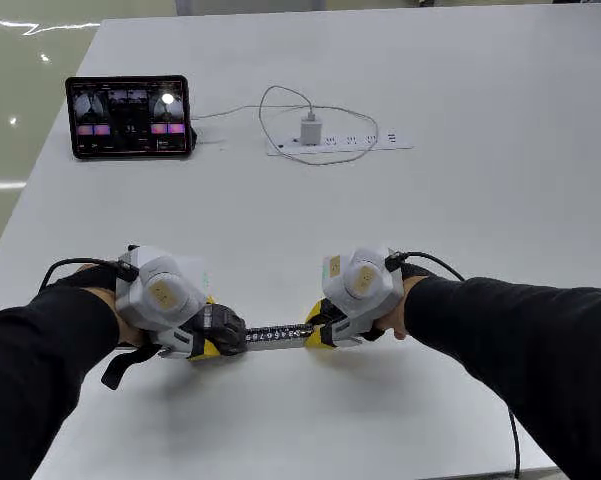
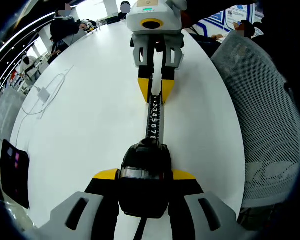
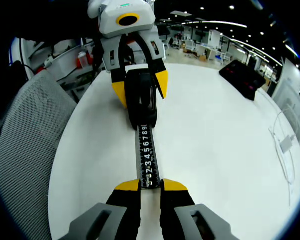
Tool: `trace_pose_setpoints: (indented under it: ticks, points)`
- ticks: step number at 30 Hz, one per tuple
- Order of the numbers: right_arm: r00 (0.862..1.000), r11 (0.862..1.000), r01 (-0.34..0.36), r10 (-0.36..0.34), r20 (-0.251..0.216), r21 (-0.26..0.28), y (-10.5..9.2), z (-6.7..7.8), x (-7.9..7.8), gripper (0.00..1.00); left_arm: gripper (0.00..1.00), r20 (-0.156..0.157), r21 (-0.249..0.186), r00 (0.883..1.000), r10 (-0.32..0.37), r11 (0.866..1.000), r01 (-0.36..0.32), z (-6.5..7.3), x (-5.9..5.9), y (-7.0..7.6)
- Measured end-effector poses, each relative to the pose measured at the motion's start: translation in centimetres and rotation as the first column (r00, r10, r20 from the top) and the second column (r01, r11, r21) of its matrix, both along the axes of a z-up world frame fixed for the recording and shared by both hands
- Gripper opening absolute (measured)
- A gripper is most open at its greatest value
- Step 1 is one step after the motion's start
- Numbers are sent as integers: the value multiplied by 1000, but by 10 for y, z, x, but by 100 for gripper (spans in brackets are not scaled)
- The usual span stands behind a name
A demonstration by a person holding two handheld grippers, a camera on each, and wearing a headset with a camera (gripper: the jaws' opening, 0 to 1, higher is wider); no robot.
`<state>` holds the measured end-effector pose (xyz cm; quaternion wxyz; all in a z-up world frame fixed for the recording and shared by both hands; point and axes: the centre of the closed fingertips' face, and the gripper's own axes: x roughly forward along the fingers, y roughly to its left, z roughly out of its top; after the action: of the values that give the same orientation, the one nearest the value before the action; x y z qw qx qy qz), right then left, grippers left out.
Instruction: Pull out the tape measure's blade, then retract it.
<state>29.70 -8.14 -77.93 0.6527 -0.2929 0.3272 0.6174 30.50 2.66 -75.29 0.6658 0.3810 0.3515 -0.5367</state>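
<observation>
A black tape measure case (image 1: pixel 223 329) lies low over the white table, held between the yellow-tipped fingers of my left gripper (image 1: pixel 212 337), which is shut on it (image 2: pixel 142 177). A short run of dark blade (image 1: pixel 276 334) with white numbers stretches from the case to my right gripper (image 1: pixel 318 333). In the right gripper view the blade (image 3: pixel 146 156) ends between my right gripper's (image 3: pixel 150 185) fingertips, which are shut on its tip. Opposite, the left gripper (image 3: pixel 140 90) clamps the case (image 3: pixel 141 97). In the left gripper view the blade (image 2: pixel 153 119) reaches the right gripper (image 2: pixel 155 92).
A tablet (image 1: pixel 129 115) with a lit screen stands at the table's far left. A white power strip (image 1: pixel 340 141) with a charger and looped cable lies at the far middle. A grey mesh chair (image 2: pixel 262 115) is beside the table's near edge.
</observation>
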Motion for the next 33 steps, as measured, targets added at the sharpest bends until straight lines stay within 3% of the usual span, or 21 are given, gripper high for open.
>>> trace_pose_setpoints:
  ticks: [33]
  points:
    - [1000,1000,28,-28,2,-13,-19,-2,-1,10,32,2,-3,1000,5,1000,-5,0,0,0]
